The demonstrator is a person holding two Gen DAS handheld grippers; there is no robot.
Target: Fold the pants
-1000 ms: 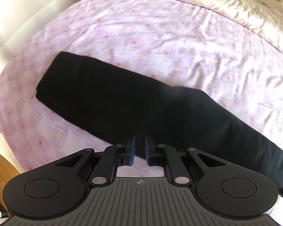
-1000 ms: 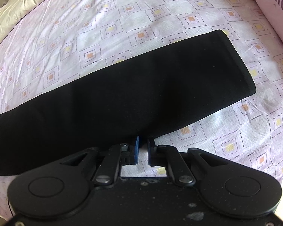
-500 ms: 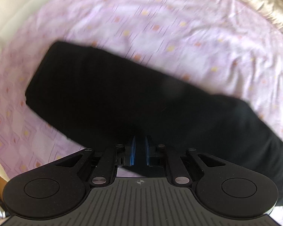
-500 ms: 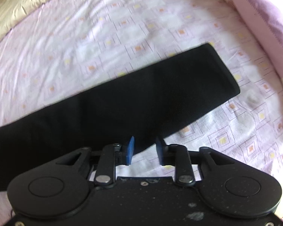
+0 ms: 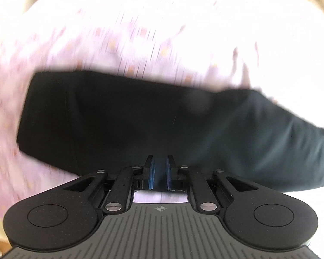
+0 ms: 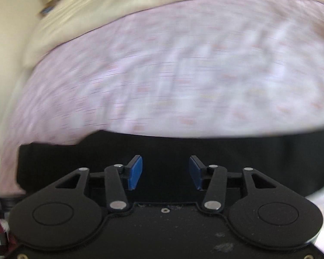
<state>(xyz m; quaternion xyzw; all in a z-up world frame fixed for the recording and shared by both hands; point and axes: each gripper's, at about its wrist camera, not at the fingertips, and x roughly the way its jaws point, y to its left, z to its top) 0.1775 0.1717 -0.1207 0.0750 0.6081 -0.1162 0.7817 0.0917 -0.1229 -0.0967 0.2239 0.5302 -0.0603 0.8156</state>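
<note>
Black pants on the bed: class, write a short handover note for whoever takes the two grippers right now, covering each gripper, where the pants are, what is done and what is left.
Left gripper: shut, nothing visibly held, poised at the near edge of the black pants.
Right gripper: jaws have just been opening, nothing between the pads, above the pants.
Pants: a long folded strip lying flat across the pink patterned bedsheet.
Done: the lengthwise fold, judging by the narrow strip.
Left: probably fold the strip end to end; both views are blurred, so check the edges before gripping.
</note>
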